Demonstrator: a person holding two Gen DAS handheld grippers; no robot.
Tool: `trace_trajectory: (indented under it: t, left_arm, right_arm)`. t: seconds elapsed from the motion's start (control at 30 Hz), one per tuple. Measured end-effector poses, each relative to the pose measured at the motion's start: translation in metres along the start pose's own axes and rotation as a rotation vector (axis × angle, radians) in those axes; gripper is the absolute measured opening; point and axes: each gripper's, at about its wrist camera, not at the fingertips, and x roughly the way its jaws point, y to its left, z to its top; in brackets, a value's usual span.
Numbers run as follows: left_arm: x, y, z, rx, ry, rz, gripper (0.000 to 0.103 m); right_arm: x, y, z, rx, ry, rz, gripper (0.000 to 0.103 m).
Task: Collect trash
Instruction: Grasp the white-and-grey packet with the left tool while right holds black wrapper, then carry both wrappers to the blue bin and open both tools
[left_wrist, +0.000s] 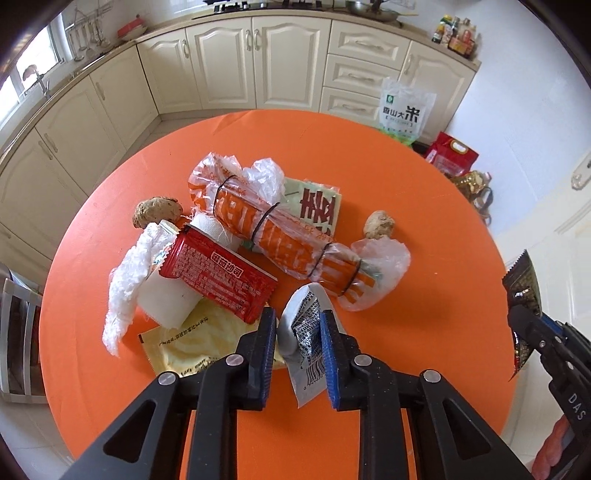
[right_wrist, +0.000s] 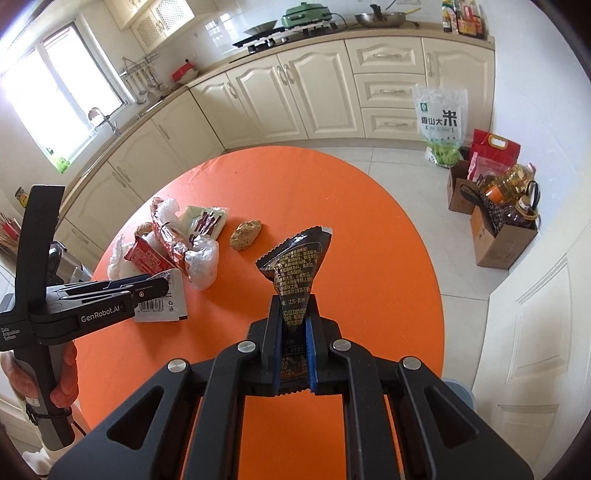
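Currently held, left hand-held gripper (left_wrist: 298, 334): clamped on white sachet (left_wrist: 304, 332).
Right hand-held gripper (right_wrist: 293, 328): clamped on black wrapper (right_wrist: 293, 258).
Advice: lift sachet straight up, clear of yellow packet (left_wrist: 192, 345).

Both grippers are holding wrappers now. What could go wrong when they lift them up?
1. The left gripper pinches the white wrapper crumpled, near one end, so it might slip out.
2. That wrapper sits close to the yellow packet and red packet, so lifting could nudge the pile.
3. The black wrapper sticks far out of the right gripper and could flop or snag.
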Motion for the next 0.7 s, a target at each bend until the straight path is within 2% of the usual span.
trace_trajectory:
  t: [0.27, 0.43, 0.7]
  left_arm:
    - [-0.038, -0.008, -0.025, 0.045, -0.064, -0.035, 0.017]
    - [-0.062, -0.017, -0.042, 0.068, -0.076, -0.059, 0.015]
    - [-0.095, -0.05, -0.067, 0.138, -0.123, -0.091, 0.013]
  right_arm:
    - [-0.044, 0.002, -0.015, 0.015, -0.043, -0.039, 0.01]
    - [-0.075, -0.006, -0.027, 0.024, -0.072, -0.067, 0.01]
    - [-0.121, -0.021, -0.051, 0.061, -0.12, -0.122, 0.01]
